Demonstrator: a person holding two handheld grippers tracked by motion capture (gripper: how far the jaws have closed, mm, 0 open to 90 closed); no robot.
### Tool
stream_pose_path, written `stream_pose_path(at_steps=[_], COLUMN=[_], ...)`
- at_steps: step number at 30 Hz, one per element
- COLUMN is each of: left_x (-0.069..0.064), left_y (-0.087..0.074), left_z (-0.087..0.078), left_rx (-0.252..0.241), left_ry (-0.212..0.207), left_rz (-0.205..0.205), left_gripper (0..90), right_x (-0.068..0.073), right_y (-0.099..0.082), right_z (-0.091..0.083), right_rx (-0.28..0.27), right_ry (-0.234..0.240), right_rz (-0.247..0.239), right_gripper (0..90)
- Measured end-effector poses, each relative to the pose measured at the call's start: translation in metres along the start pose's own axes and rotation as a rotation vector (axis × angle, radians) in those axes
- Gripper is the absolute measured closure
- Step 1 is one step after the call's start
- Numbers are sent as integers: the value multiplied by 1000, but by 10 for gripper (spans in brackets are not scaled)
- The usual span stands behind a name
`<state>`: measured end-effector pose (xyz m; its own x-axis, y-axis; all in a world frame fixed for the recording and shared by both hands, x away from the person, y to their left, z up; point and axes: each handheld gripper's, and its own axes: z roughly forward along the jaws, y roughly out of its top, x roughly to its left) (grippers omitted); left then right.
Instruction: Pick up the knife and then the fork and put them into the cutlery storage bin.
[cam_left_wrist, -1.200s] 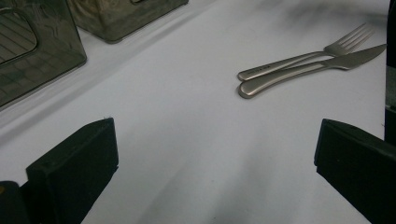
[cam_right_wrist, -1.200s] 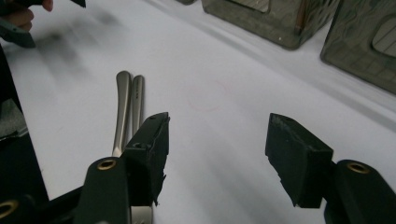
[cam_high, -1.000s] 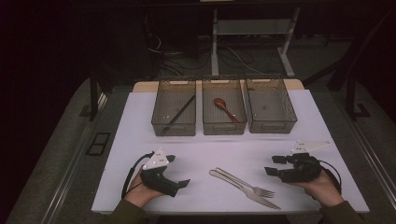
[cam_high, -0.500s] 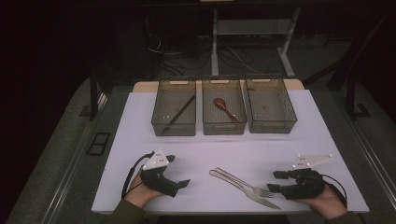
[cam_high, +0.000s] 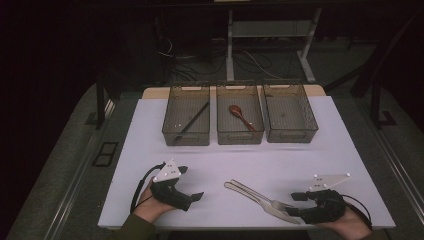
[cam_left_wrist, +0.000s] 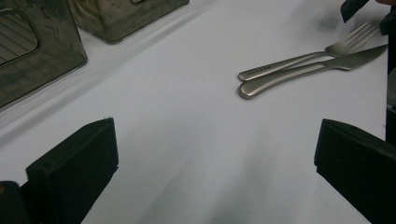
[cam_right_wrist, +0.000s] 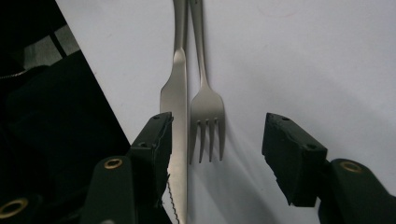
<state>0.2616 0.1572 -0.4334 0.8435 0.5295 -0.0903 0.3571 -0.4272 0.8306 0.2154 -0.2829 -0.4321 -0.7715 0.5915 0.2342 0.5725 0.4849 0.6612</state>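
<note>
A steel fork (cam_high: 272, 203) and knife (cam_high: 248, 192) lie side by side on the white table top (cam_high: 280, 160), near the front edge. My right gripper (cam_high: 294, 205) is low at their far ends and stands open. The fork (cam_right_wrist: 207, 112) tines lie between its jaws, and the knife (cam_right_wrist: 176, 107) blade runs along the left finger (cam_right_wrist: 154, 140); neither is gripped. My left gripper (cam_high: 189, 183) rests open at the front left with nothing between its jaws. The left gripper view shows the fork (cam_left_wrist: 327, 49) and knife (cam_left_wrist: 317, 70) ahead of that gripper (cam_left_wrist: 215, 163).
Three clear bins stand in a row at the back. The left bin (cam_high: 186, 139) holds a black chopstick (cam_high: 193, 119), the middle bin (cam_high: 240, 138) a brown spoon (cam_high: 241, 116), and the right bin (cam_high: 292, 135) looks bare. The table's front edge runs close beside the right gripper.
My right gripper has moved toward the front edge and down, closing in on the fork tines and knife blade. The left gripper and the cutlery have stayed put.
</note>
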Motion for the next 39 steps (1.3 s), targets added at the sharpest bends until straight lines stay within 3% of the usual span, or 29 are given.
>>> stream_pose_path(at_steps=[19, 24, 31, 39], left_x=[-1, -1, -1, -1], left_y=[0, 0, 0, 0], left_z=[1, 1, 1, 1], left_rx=[-1, -2, -3, -4], left_ry=[2, 3, 3, 1], left_rz=[-3, -1, 0, -1], left_gripper=[0, 0, 0, 0], right_x=[3, 2, 1, -12], right_y=[0, 1, 3, 8], right_z=[13, 14, 13, 9], right_rx=[73, 81, 74, 53], right_ry=[-12, 7, 0, -40], right_rz=[-37, -46, -41, -34], right_gripper=[600, 669, 684, 697])
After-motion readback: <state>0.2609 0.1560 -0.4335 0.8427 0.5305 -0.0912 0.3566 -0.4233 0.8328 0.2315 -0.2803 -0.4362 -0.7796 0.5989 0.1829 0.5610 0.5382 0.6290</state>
